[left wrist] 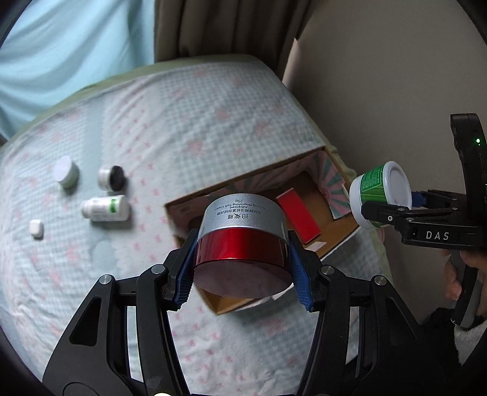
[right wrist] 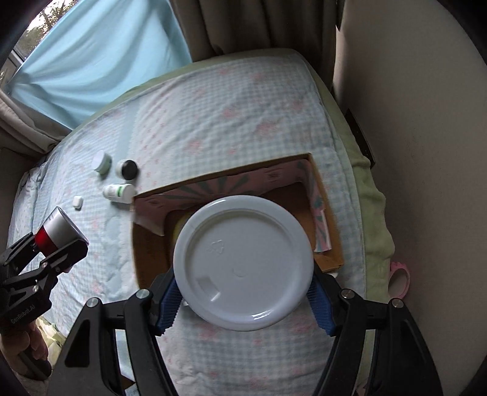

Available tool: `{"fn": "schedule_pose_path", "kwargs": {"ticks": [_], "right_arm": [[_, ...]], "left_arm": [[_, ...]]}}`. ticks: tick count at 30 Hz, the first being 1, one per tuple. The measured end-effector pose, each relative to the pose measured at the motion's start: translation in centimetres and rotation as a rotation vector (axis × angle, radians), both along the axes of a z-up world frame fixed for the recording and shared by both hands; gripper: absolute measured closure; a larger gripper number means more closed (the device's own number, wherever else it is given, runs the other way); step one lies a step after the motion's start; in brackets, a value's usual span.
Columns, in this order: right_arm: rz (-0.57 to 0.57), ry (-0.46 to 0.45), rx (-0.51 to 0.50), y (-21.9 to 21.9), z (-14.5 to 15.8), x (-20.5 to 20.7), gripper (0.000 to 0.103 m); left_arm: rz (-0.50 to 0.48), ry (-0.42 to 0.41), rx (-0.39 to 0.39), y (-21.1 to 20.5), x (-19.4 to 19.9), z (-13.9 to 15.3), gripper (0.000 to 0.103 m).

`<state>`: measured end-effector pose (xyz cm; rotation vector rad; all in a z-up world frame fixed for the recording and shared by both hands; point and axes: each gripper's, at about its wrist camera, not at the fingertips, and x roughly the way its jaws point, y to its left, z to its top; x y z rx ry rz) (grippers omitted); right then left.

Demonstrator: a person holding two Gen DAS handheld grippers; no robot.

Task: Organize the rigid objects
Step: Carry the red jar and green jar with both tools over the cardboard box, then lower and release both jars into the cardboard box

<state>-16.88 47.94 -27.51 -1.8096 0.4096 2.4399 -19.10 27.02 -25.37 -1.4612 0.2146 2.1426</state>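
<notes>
Left gripper [left wrist: 242,269] is clamped on the red-and-silver cream jar [left wrist: 243,240], blue pads [left wrist: 299,274] pressed to both sides of the red band, the jar tipped so its dark underside faces the camera and its silver lid points away, held in the air over the near edge of the cardboard box [left wrist: 341,240]. Over on the right, the right gripper [right wrist: 248,300] is squeezing the green-labelled white tub [left wrist: 379,190], and from its own camera all you get is the tub's broad white lid [right wrist: 243,263] filling the middle, blue pads [right wrist: 169,300] hugging both flanks, hovering above that same open box [right wrist: 331,243]. Inside the box, a red rectangular pack [left wrist: 299,216] lies flat on the brown floor, with pink-and-teal patterned paper [left wrist: 331,179] lining the far wall and corner. Out to the left on the blue-checked bedspread [left wrist: 170,128], well apart from the box, four pieces wait: a small white jar [left wrist: 66,172] upright, a white jar with a black lid [left wrist: 112,178] tipped on its side just beside it, a white bottle with a green band [left wrist: 105,208] lying down in front of them, and a small white case [left wrist: 36,229] nearest the edge. Beyond the bed hang a brown curtain [left wrist: 219,27] and a light blue curtain [right wrist: 100,58].
</notes>
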Motion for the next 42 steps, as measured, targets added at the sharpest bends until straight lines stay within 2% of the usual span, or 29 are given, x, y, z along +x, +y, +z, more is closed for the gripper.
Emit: {"fn": "schedule_pose_path", "kwargs": {"ticks": [5,12,18,20,22,23,24,28,33,36,42], "right_arm": [[-0.022,-0.038,-0.017,2.5,-4.0,-1.3,0.036],[-0.045,-0.083,-0.022,3.5,-9.3,-2.9,0.036],[-0.076,-0.116,-0.054,3.8,-11.2,-3.3,0.035],[-0.09,-0.128,-0.067,3.9,-11.6,-3.4,0.035],[-0.091,-0.129,-0.068,3.9,-11.5,-3.5,0.026],[-0.094,-0.096,-0.063,3.9,-11.0,-3.5,0.007],[-0.1,-0.051,-0.06,4.0,-10.2,-3.3,0.0],[-0.086,0.034,-0.037,4.3,-8.3,-3.0,0.0],[-0.052,0.018,0.026,3.8,-8.0,-2.6,0.0],[-0.045,0.01,0.054,3.5,-7.5,-2.4,0.0],[-0.058,0.001,0.04,3.5,-6.3,-1.7,0.0]], "left_arm": [[-0.043,-0.043,-0.034,3.9,-1.9,-5.0,0.052],[-0.071,-0.144,-0.104,6.7,-4.3,-12.5,0.052],[-0.082,-0.207,-0.167,7.6,-4.5,-15.5,0.052],[-0.088,-0.211,-0.172,7.9,-4.4,-15.8,0.048],[-0.09,-0.192,-0.191,8.1,-4.3,-15.6,0.015],[-0.089,-0.171,-0.194,8.1,-4.2,-15.2,0.001],[-0.091,-0.157,-0.19,8.0,-4.0,-14.8,0.0],[-0.083,-0.158,-0.202,7.0,-3.2,-14.5,0.0],[-0.045,-0.168,-0.197,5.6,-2.5,-14.4,0.0],[-0.03,-0.167,-0.192,5.1,-2.5,-13.4,0.0],[-0.021,-0.134,-0.187,3.6,-1.8,-11.0,0.0]]}}
